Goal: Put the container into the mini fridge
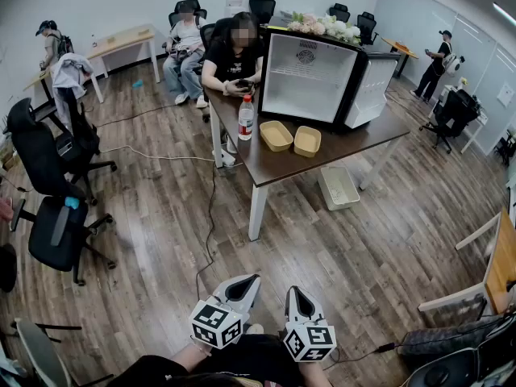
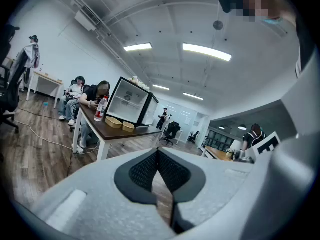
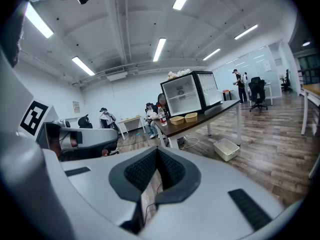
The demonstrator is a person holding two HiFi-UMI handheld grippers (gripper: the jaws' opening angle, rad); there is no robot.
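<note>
Two tan containers point(image 1: 276, 135) point(image 1: 307, 141) lie side by side on the dark brown table point(image 1: 322, 166), in front of the mini fridge point(image 1: 305, 77), whose door point(image 1: 372, 89) stands swung open to the right. Both grippers are far from the table, low in the head view near the person's body. My left gripper point(image 1: 244, 284) has its pads together with nothing between them. My right gripper point(image 1: 296, 295) is likewise shut and empty. The left gripper view shows its closed jaws point(image 2: 158, 154) with the fridge point(image 2: 130, 104) in the distance. The right gripper view shows the right gripper point(image 3: 157, 151) and the containers point(image 3: 176, 120) ahead.
A water bottle point(image 1: 246, 118) stands on the table's left end. A seated person point(image 1: 234, 55) is behind it. A white bin point(image 1: 339, 187) sits on the floor under the table. Black office chairs point(image 1: 56, 226) stand at the left, and a cable point(image 1: 211, 216) runs across the wooden floor.
</note>
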